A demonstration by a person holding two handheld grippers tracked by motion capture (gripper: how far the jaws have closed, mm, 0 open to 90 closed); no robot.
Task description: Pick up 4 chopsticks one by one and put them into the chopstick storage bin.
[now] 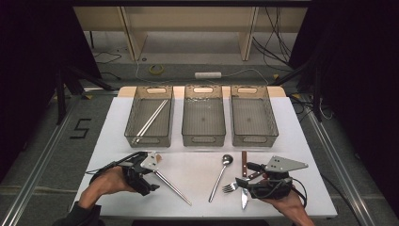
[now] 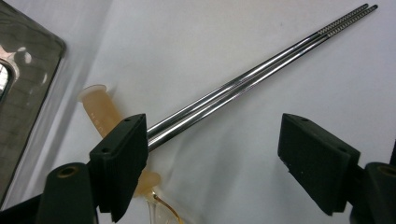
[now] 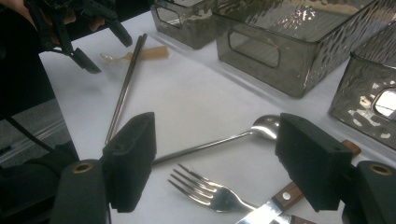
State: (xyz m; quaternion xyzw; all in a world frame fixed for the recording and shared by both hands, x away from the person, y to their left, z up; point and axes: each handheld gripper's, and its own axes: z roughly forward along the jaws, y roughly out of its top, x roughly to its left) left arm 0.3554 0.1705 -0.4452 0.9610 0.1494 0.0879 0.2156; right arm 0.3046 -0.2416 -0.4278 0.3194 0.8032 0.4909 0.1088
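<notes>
Left gripper [image 1: 157, 161] low over the near-left part of the table, jaws spread wide, nothing pinched; in the left gripper view [image 2: 212, 154] one black jaw at the butt end of the metal chopsticks [image 2: 261, 70], the other well clear to the side. Right gripper [image 1: 249, 167] near the front right edge, jaws likewise spread and bare [image 3: 217, 163], hovering above fork and knife.

White table [image 1: 202, 165] below, three smoked see-through bins in a row along the far edge: left bin [image 1: 131, 123] with another pair of chopsticks [image 1: 151, 120] lying slantwise inside, middle bin [image 1: 203, 139], right bin [image 1: 275, 123].

Metal chopsticks [image 1: 171, 186] flat on the table, side by side and touching, running from the left gripper toward the front edge. Spoon [image 1: 220, 176] just right of centre, bowl toward the bins. Knife [image 1: 243, 197] with wooden handle under the right gripper, blade toward the front edge. Fork [image 1: 229, 187] between spoon and knife, tines toward the spoon [image 3: 201, 184]. Small amber plastic spoon [image 2: 100, 114] beside the left jaw, partly under the chopsticks' butt end.
</notes>
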